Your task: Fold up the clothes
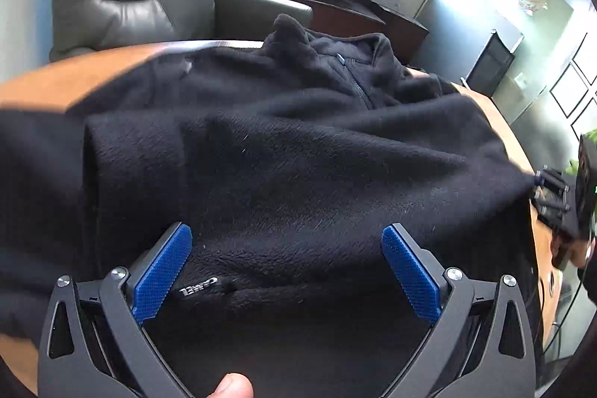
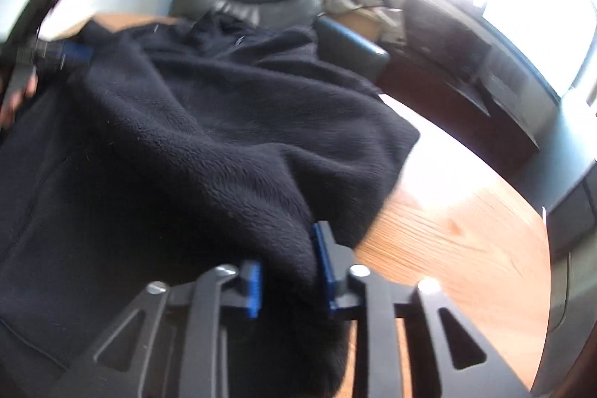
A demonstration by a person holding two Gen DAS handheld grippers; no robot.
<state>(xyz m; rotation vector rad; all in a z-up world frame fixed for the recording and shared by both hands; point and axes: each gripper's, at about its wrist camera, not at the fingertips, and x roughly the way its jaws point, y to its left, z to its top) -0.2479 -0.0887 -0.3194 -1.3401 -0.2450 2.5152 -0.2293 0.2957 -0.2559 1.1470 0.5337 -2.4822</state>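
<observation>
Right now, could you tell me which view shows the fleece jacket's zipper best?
The left wrist view: the zipper runs sharp and unobstructed below the collar. The right wrist view is blurred, showing only a faint pull tab.

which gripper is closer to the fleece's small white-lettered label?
Left. The left gripper hangs open right over the label; the right gripper pinches the fleece at its far edge.

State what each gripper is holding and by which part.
The right gripper is shut on a bunched fold at the edge of the black fleece jacket. The left gripper holds nothing; its jaws stand wide open over the fleece.
</observation>
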